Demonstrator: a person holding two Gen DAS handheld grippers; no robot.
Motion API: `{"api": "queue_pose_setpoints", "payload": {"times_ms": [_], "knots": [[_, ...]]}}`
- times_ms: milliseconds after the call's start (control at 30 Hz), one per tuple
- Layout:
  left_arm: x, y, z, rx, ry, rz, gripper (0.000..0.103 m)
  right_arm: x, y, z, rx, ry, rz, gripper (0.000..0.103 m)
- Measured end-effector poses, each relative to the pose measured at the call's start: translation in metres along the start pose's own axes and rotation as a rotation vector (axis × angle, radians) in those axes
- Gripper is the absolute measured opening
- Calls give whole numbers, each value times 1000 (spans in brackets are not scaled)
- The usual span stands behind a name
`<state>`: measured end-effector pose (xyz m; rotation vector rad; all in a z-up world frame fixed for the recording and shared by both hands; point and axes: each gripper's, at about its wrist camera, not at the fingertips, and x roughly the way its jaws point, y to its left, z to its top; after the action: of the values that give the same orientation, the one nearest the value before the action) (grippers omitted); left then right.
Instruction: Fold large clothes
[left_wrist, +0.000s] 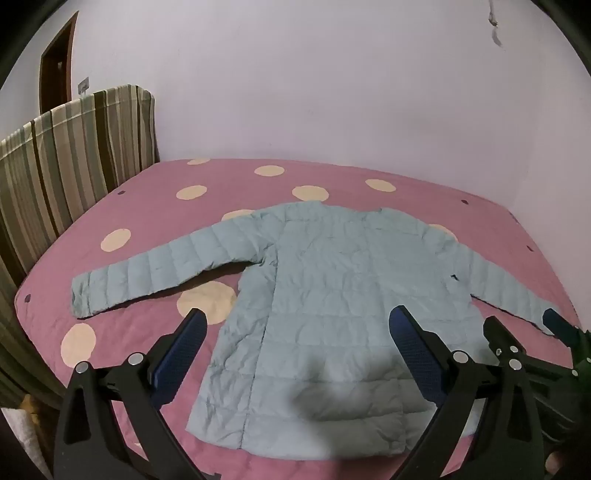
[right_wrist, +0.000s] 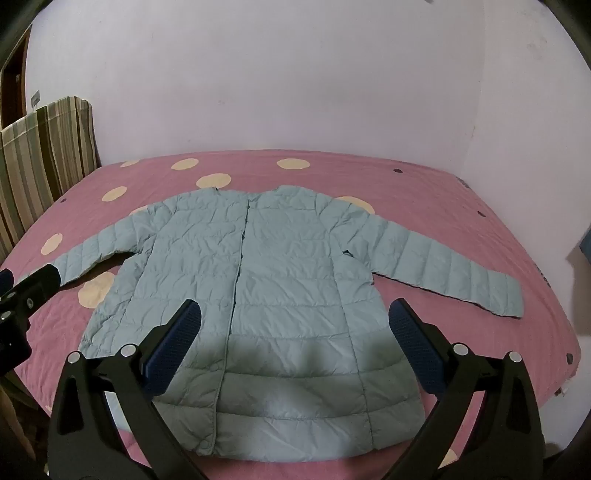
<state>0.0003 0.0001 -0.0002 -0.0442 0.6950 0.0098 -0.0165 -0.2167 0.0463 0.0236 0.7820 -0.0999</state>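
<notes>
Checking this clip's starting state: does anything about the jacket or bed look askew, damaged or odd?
Nothing much stands out. The light blue puffer jacket lies flat on the pink dotted bedspread, front closed, both sleeves spread outward. It is only creased. Both the left gripper and right gripper hover open above its hem, holding nothing.

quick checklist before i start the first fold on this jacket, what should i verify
1. Jacket lies flat, front up, on the bed: ok.
2. Both sleeves spread out to the sides: ok.
3. Front placket closed down the middle: looks ok, the fasteners are too small to confirm.
4. Left claw open and empty: ok.
5. Right claw open and empty: ok.
6. Hem fully on the bed, nothing lying on the jacket: ok.
</notes>
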Motion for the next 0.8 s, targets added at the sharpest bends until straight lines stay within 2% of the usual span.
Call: {"api": "queue_pose_setpoints", "payload": {"times_ms": [800], "knots": [[1, 1, -1, -1, 2, -3, 98, -1, 1, -1, 1, 1, 2, 101]]}}
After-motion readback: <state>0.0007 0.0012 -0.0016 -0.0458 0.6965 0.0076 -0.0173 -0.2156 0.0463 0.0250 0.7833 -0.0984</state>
